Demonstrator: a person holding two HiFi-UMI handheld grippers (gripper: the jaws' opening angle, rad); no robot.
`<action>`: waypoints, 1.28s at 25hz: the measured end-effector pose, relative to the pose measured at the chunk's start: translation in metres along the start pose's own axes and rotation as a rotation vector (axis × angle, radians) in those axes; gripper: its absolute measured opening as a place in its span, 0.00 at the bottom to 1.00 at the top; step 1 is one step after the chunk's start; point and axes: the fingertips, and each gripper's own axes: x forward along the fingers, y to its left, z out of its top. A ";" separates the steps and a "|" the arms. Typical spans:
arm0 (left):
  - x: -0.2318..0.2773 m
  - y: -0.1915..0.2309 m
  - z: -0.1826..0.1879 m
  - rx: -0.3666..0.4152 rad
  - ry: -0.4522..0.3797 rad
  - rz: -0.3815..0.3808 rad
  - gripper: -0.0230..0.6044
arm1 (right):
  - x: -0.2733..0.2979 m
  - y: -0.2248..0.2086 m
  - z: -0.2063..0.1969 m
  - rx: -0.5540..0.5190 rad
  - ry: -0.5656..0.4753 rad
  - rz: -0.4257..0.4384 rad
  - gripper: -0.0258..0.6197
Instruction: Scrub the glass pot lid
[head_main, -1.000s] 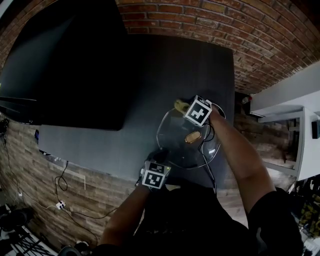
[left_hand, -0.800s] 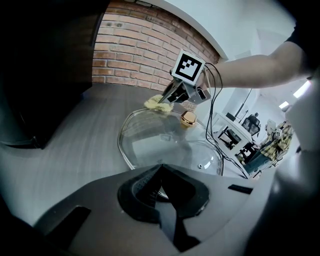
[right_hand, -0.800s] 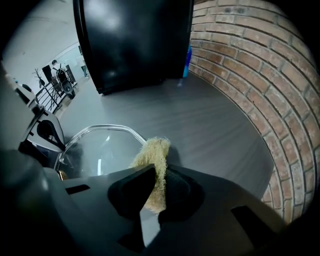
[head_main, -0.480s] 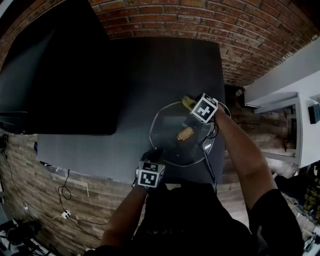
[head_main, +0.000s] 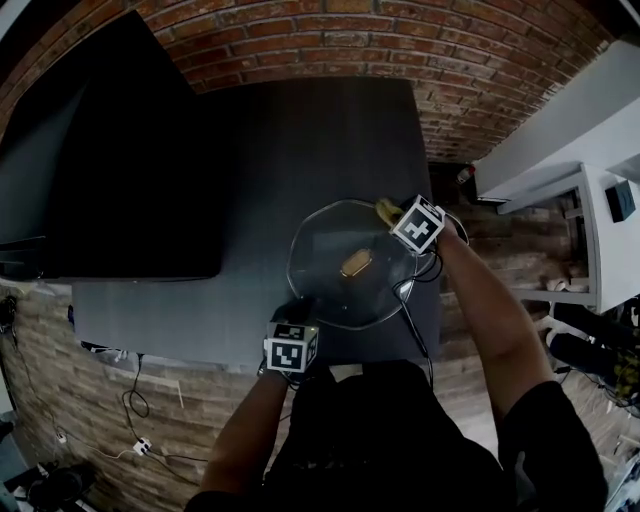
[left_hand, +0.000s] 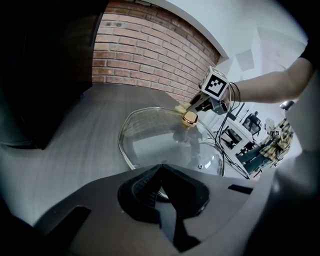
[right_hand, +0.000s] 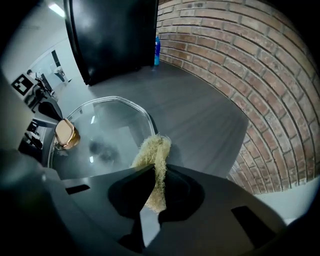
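The glass pot lid (head_main: 330, 285) lies on the dark grey table (head_main: 300, 140), its gold knob (head_main: 356, 263) near the middle. My left gripper (head_main: 300, 312) is shut on the lid's near rim; in the left gripper view the jaws (left_hand: 161, 170) meet over the rim of the lid (left_hand: 150, 140). My right gripper (head_main: 395, 215) is shut on a yellow fibrous scrubber (head_main: 387, 210) at the lid's far right rim. In the right gripper view the scrubber (right_hand: 156, 152) pokes out between the jaws, against the edge of the lid (right_hand: 105, 130), with the knob (right_hand: 66, 134) to its left.
A large black box-like object (head_main: 110, 150) takes up the table's left side. A brick wall (head_main: 480, 70) runs behind and to the right of the table. A blue bottle (right_hand: 157, 51) stands by the wall. Cables (head_main: 415, 330) hang off the right gripper over the table's near edge.
The right gripper has slid the scrubber rightward along the lid's far rim, from up-left of the knob to up-right. The left gripper keeps its hold on the near rim.
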 end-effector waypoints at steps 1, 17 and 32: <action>0.000 0.000 0.001 -0.002 -0.001 -0.001 0.09 | -0.001 0.000 -0.005 0.007 0.002 -0.003 0.11; -0.002 0.001 0.003 0.034 0.011 -0.024 0.09 | -0.024 0.031 -0.062 0.152 0.004 -0.039 0.11; 0.001 0.003 0.000 0.108 0.035 -0.087 0.09 | -0.043 0.083 -0.096 0.349 -0.064 -0.117 0.11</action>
